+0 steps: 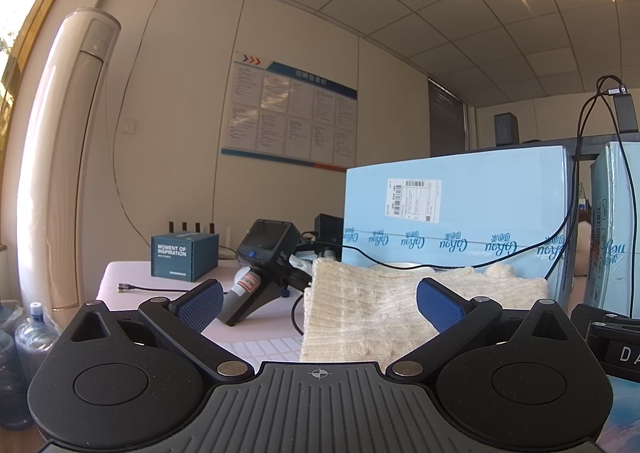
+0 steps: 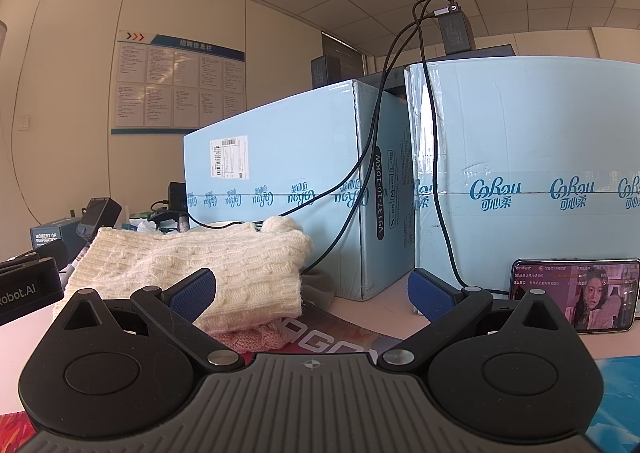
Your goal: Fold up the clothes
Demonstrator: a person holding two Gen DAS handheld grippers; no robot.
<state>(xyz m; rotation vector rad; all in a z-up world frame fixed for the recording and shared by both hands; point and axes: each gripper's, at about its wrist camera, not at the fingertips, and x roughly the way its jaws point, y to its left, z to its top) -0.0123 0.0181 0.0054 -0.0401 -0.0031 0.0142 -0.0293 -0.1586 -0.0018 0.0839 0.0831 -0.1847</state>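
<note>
One cream cable-knit sweater [image 1: 372, 309] lay folded on the table [image 1: 120, 277], and both grippers stood open and empty before it. The left gripper [image 1: 320, 303] had its two blue-padded fingers spread wide, the sweater filling the gap between them and running off toward 2 o'clock. In the right wrist view the same sweater [image 2: 192, 265] sat from 9 to 12 o'clock of the right gripper [image 2: 312, 289], whose left pad overlapped the near edge of the knit; whether it touched could not be told. One pink knitted garment [image 2: 260, 337] peeked out from under the sweater's near corner. Two pale blue cartons stood behind the clothes: one carton [image 2: 280, 173] with a shipping label at 12 o'clock, and a second carton [image 2: 528, 157] at 2 o'clock. Two black cables [image 2: 436, 157] hung down in front of the cartons from one adapter [image 2: 454, 31] on top. One phone [image 2: 576, 295] with a lit screen leaned against the second carton at 3 o'clock. At 10 o'clock of the left gripper stood one dark teal box [image 1: 185, 256] and one spare handheld device [image 1: 264, 265] on the table.
</note>
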